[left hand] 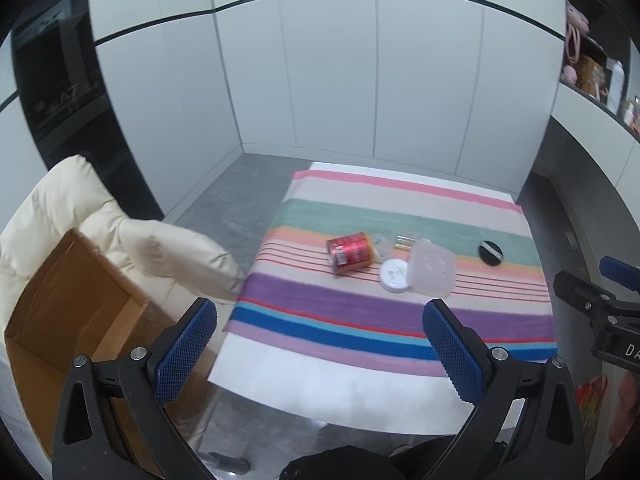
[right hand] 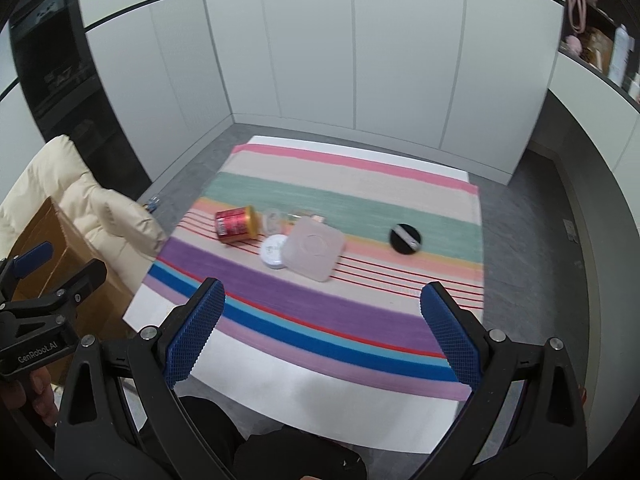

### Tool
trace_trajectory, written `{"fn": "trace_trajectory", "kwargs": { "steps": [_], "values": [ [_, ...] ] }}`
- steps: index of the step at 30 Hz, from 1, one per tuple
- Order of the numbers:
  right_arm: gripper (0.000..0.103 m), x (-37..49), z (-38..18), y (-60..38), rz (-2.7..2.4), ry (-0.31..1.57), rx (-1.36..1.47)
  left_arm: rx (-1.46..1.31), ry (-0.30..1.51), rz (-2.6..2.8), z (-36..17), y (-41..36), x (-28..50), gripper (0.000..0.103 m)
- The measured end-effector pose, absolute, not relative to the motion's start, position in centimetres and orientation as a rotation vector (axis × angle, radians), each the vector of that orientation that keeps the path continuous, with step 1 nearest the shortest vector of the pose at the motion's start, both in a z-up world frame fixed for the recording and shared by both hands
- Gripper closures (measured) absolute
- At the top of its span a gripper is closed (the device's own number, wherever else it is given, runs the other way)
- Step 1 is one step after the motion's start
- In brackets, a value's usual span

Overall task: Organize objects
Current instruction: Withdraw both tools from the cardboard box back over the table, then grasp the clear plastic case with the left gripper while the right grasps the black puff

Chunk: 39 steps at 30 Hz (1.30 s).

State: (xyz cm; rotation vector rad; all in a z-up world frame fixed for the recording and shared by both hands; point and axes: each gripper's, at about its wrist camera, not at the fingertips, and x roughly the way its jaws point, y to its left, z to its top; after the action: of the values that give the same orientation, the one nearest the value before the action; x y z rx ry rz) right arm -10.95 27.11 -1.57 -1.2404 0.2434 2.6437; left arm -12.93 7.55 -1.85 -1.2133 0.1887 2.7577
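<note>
A red and gold can (left hand: 351, 253) (right hand: 237, 224) lies on its side on the striped cloth (left hand: 360, 304) (right hand: 320, 312). Beside it are a small clear cup (left hand: 380, 245) (right hand: 273, 219), a gold item (left hand: 405, 240), a white round lid (left hand: 394, 275) (right hand: 273, 251) and a translucent square box (left hand: 432, 271) (right hand: 314, 252). A black round puff (left hand: 491, 253) (right hand: 405, 239) lies apart to the right. My left gripper (left hand: 320, 340) is open and empty, above the table's near edge. My right gripper (right hand: 322, 328) is open and empty, also short of the objects.
An open cardboard box (left hand: 72, 312) (right hand: 48, 240) stands left of the table on a cream padded chair (left hand: 120, 232) (right hand: 100, 208). White cabinet walls stand behind. Shelves with bottles (left hand: 616, 80) are at the far right. Grey floor surrounds the table.
</note>
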Motion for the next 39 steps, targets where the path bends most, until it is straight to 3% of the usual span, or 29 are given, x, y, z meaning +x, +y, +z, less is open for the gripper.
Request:
{"fn": "trace_trajectory", "kwargs": {
  "steps": [13, 22, 39],
  "values": [
    [0.003, -8.1, -1.9, 32.7, 2.546, 0.275, -1.229, -1.218, 0.162, 2.668, -1.9, 12.6, -13.0, 0.0],
    [0.003, -9.4, -3.6, 34.0, 2.522, 0.22, -1.267, -1.227, 0.278, 2.644, -3.5, 16.4, -14.4, 0.0],
    [0.006, -16.0, -12.0, 39.1, 2.459, 0.239, -1.387, -1.398, 0.368, 2.52, -12.9, 22.4, -20.8, 0.005]
  ]
}}
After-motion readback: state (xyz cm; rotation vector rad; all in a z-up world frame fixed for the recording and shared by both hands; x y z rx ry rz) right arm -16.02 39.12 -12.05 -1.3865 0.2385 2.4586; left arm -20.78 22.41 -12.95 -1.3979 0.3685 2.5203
